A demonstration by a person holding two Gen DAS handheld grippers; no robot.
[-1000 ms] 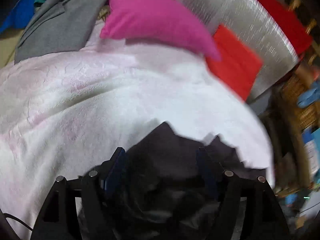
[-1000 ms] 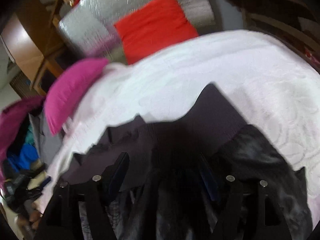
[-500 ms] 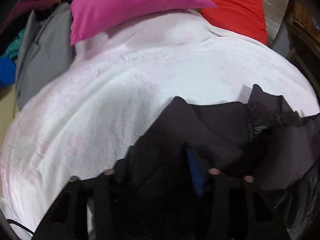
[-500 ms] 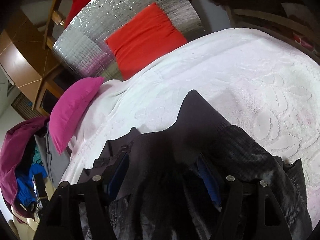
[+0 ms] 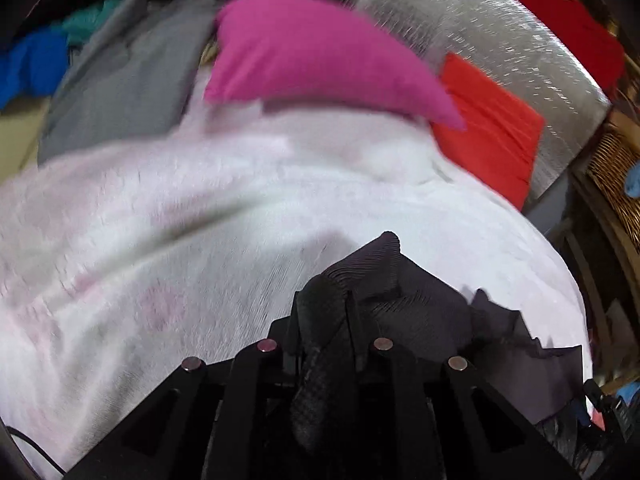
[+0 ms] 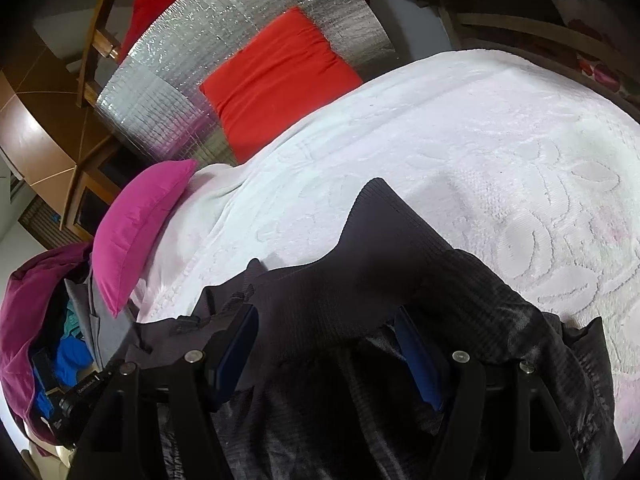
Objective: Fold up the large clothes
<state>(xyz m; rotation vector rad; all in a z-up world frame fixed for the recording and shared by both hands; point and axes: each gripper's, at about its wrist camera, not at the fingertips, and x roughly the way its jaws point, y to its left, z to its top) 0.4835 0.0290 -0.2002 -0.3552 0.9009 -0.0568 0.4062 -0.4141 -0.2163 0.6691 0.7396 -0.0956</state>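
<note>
Below, left wrist view: left tool [image 5: 326, 320] at lower centre, jaws closing and nearly together, pinching a rolled ridge of the dark garment [image 5: 400, 292]. Garment bunched at lower right of the frame, lying on the white bedspread [image 5: 200, 220]; a peaked corner pointing toward upper centre. Beyond, at upper centre, a magenta pillow [image 5: 312, 52]; at right, an orange cushion [image 5: 488, 128] against a silver quilted panel [image 5: 500, 40]; at upper left, a grey garment [image 5: 124, 84]. Frame motion-blurred, so the exact depth of cloth between the jaws not readable.

Right wrist view: right tool [image 6: 328, 348] at lower centre, jaws standing wide apart, blue pads [image 6: 416, 360] visible on either side. Dark garment [image 6: 380, 280] draped between and beneath the jaws, no pinch evident; one pointed flap reaching toward centre frame over the white bedspread [image 6: 480, 140]. Magenta pillow [image 6: 136, 232] at left, orange cushion [image 6: 280, 76] at upper centre.

Guidance for the step, judged to be securing two holds before lifting and spreading: best to finish the left pinch on a single edge or seam rather than a thick wad, since a rolled bundle is likely to slip or unroll unevenly. Right tool probably better settled on a matching edge before closing. Slippery, shiny weave suggests a firm hold and a slow lift, keeping the bedspread out of the bite.
</note>
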